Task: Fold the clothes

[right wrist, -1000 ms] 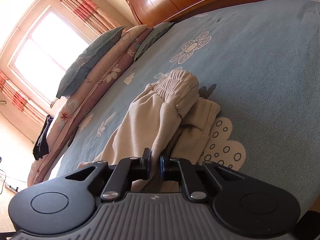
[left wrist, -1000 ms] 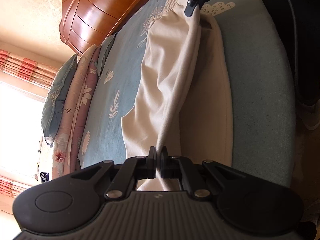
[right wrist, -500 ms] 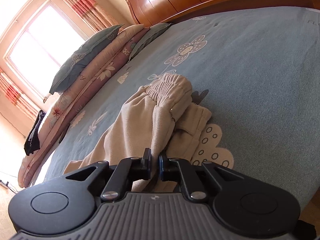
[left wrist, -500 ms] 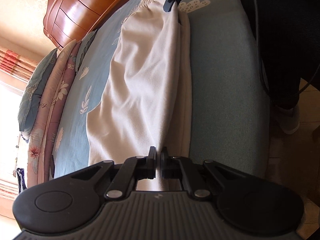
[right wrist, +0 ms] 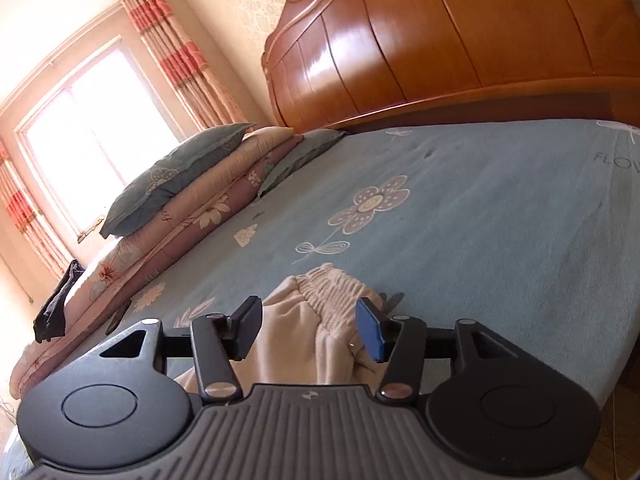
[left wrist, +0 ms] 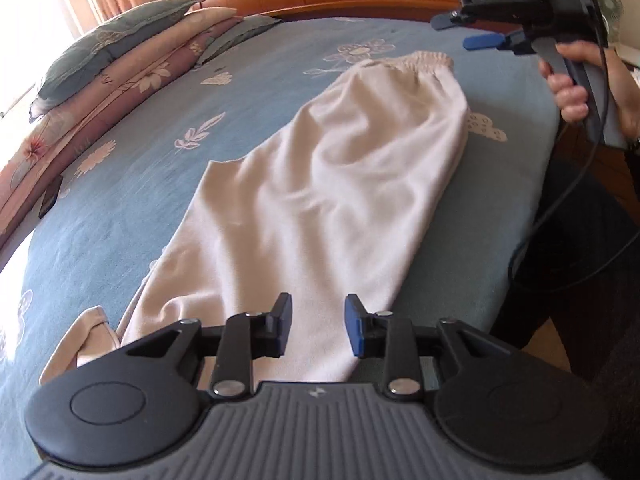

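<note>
The beige knit trousers (left wrist: pixel 320 184) lie folded lengthwise on the blue flower-printed bed sheet (left wrist: pixel 140 152), their long axis running from the left tongs (left wrist: pixel 318 330) at the near edge of the bed away toward the gathered elastic waistband (left wrist: pixel 416 62) at the far end, near the right tongs (left wrist: pixel 466 30). The left tongs hover over the leg end with their jaws opening; cloth shows in the gap between the black pad and the blue pad, but neither pad presses on it. A loose hem (left wrist: pixel 84 336) curls just to the left of them. In the right wrist view the right tongs (right wrist: pixel 312 330) are likewise opening, jaws apart, above the ruched waistband (right wrist: pixel 336 284), which sits in the gap without being pinched. In the left wrist view a hand (left wrist: pixel 584 84) grips the handle of the right tongs, which are raised clear of the bed with a black cable trailing down. Farther out, a stack of folded floral quilts and pillows (right wrist: pixel 180 200) lies along the left side of the bed, the orange wooden headboard (right wrist: pixel 460 40) stands behind, and striped curtains (right wrist: pixel 180 48) frame a bright window (right wrist: pixel 88 120).
</note>
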